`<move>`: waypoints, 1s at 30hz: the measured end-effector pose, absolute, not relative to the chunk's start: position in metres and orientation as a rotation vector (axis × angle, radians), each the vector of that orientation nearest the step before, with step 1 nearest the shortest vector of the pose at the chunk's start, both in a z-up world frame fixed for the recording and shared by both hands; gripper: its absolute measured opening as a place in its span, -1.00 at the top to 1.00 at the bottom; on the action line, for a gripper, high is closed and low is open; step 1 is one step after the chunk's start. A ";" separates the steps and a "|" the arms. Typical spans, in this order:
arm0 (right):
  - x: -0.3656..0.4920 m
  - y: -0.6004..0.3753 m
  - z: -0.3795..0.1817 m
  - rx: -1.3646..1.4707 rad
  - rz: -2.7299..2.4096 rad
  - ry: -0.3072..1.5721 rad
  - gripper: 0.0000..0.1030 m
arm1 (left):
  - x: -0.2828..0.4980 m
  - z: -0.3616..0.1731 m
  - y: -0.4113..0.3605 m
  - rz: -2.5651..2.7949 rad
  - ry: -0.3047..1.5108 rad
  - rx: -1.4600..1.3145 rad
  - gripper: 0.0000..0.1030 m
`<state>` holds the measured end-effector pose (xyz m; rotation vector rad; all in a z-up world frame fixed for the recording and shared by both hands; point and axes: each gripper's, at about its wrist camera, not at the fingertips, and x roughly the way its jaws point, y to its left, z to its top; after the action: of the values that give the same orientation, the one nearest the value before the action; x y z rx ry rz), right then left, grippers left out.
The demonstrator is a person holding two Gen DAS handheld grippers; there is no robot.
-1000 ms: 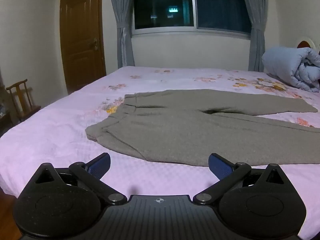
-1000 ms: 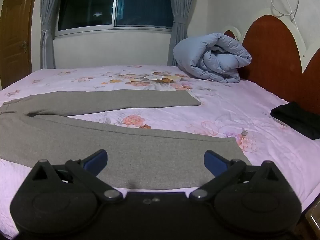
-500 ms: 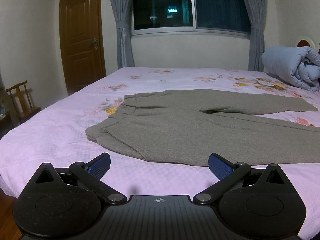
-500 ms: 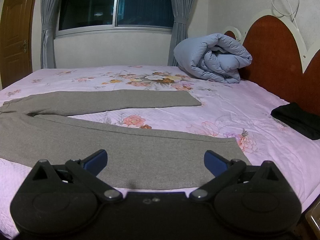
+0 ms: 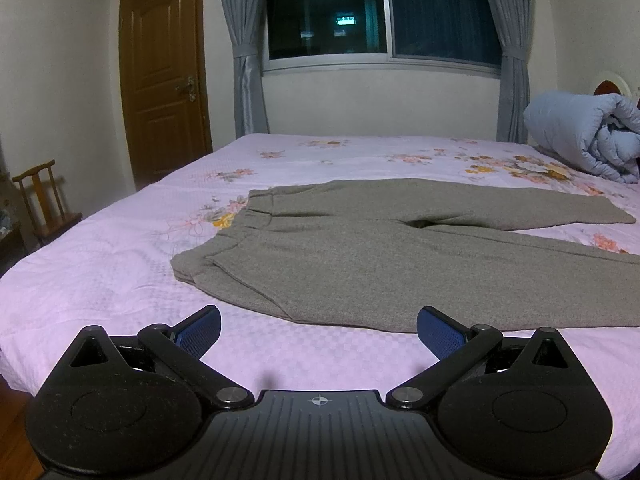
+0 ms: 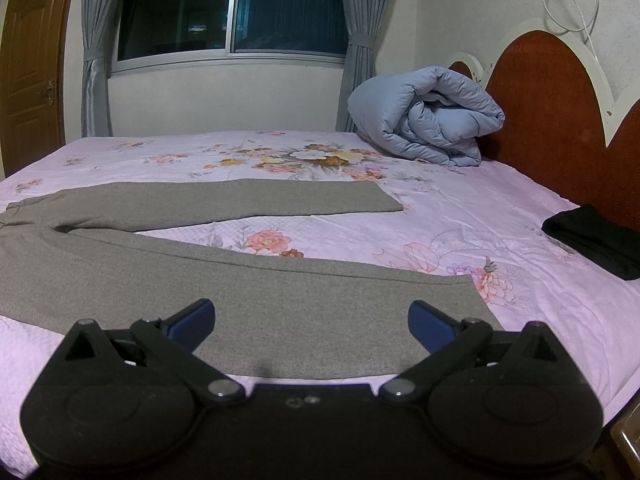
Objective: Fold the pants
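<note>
Grey pants [image 5: 380,256] flat on bed [image 5: 100,280], legs apart; left gripper [image 5: 319,325] and right gripper [image 6: 311,318] wide-spread, empty.

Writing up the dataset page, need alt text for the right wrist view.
Grey pants lie flat and unfolded on a pink floral bed, legs spread apart, with the open right gripper over the near leg's hem end. A rolled blue duvet sits by the headboard; a black garment lies at right.

pink floral bed [image 5: 100,280] — grey pants [image 5: 380,264] spread flat, rolled blue duvet [image 6: 424,120], black garment [image 6: 592,236].
</note>
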<state>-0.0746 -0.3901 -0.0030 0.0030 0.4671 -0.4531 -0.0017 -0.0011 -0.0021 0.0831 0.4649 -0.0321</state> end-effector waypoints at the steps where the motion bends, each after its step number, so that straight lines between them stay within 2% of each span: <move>1: -0.074 -0.390 -0.003 0.003 -0.453 0.468 -0.89 | -0.002 -0.002 -0.001 -0.032 0.465 0.083 -1.00; 30: -0.075 -0.390 -0.003 0.002 -0.453 0.467 -0.89 | 0.000 -0.001 0.000 -0.032 0.462 0.081 -1.00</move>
<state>-0.0753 -0.3901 -0.0027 0.0017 0.4674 -0.4528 -0.0003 0.0002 -0.0014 0.0814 0.4622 -0.0318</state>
